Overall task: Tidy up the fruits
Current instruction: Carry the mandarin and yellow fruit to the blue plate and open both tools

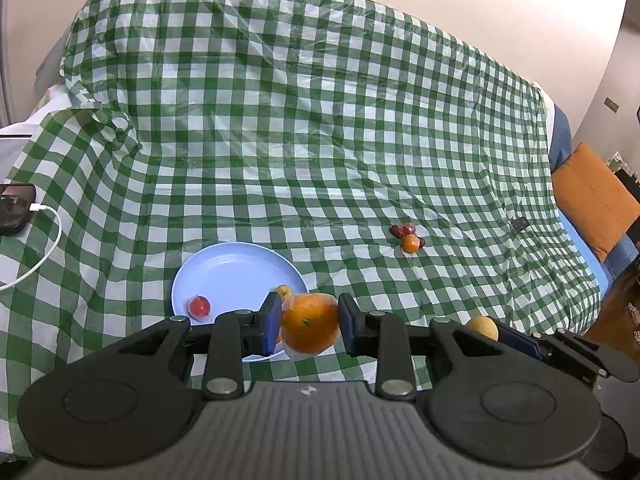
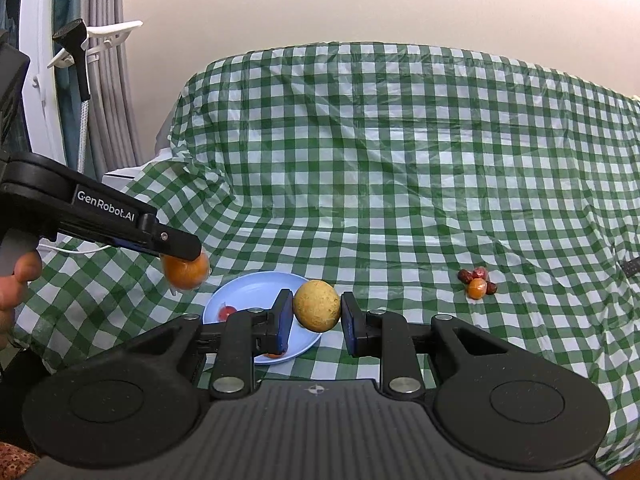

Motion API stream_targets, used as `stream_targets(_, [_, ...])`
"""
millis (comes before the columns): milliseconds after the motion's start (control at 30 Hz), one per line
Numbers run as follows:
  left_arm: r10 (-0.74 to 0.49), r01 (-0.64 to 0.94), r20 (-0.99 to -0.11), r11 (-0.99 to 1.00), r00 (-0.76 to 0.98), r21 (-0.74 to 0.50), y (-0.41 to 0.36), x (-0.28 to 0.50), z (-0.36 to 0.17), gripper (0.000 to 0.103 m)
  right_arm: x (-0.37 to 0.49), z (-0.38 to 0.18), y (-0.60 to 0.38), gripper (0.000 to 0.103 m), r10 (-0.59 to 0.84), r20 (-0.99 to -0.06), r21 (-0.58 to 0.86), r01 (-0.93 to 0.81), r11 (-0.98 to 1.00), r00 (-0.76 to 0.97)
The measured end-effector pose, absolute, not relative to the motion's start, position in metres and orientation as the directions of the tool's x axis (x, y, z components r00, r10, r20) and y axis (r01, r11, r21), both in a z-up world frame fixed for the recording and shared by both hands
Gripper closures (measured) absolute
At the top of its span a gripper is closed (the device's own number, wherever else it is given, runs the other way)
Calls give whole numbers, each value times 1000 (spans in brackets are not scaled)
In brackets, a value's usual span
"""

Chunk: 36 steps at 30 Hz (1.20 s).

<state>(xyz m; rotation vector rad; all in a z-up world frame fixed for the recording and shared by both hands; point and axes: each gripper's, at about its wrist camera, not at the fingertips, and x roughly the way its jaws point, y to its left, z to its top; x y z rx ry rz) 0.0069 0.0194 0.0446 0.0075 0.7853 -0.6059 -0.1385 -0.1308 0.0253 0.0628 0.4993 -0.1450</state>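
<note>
My left gripper (image 1: pixel 308 322) is shut on a plastic-wrapped orange (image 1: pixel 310 326) and holds it above the near right rim of the light blue plate (image 1: pixel 228 272). My right gripper (image 2: pixel 316 312) is shut on a yellow-brown round fruit (image 2: pixel 317 306), above the plate (image 2: pixel 256 284) at its right side. That fruit also shows in the left wrist view (image 1: pixel 482 327). The left gripper with its orange (image 2: pixel 186 271) shows at the left of the right wrist view. A small red fruit (image 1: pixel 199 306) lies on the plate. A small yellow fruit (image 1: pixel 284 291) shows behind the orange.
A pile of small dark red fruits with a small orange one (image 1: pixel 410 238) lies on the green checked cloth (image 1: pixel 320 140) to the right, also in the right wrist view (image 2: pixel 477 283). A phone with a white cable (image 1: pixel 16 208) lies at far left. An orange cushion (image 1: pixel 592 196) is at far right.
</note>
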Motion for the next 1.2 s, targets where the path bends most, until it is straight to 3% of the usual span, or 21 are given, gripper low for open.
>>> stream_targets(733, [-465, 477, -721, 853, 514, -211, 7, 27, 30, 70, -125, 9, -139, 76, -124, -512, 58, 179, 982, 850])
stream_targets(1200, [-352, 371, -776, 914, 523, -165, 20, 77, -14, 71, -41, -26, -134, 76, -56, -580, 28, 89, 996, 812])
